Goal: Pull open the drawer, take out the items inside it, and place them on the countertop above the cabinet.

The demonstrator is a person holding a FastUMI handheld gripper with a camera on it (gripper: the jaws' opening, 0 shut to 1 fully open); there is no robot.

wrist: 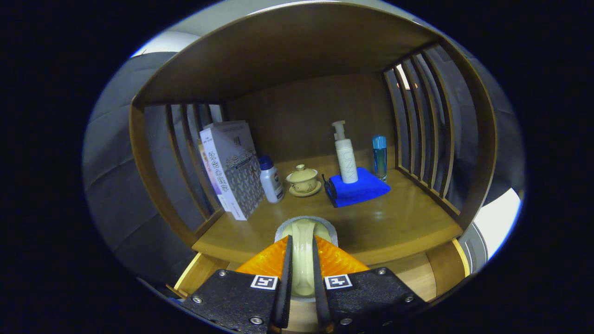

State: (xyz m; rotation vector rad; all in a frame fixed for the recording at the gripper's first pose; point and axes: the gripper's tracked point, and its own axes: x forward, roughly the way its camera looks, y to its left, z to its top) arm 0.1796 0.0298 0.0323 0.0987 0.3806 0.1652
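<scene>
Wooden countertop (399, 218) | pump bottle (345, 157) on blue cloth (359, 190), lettering unreadable | tongs (302, 260) clamped on cream object (302, 241)

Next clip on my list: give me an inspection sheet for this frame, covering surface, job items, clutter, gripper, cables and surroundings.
Surface: wooden countertop under a slatted shelf hood, bare at its front.
Job's things: a pale cream rounded item pinched between the fingers, over the countertop's front edge; the open drawer lies below it.
Clutter: book leaning on the left slats; small white bottle with blue cap; lidded teacup on a saucer; pump bottle standing on a folded blue cloth; blue bottle.
Gripper: gripper shut on the cream item.
Cables: nothing seen.
Surroundings: grey padded wall behind the slats.
</scene>
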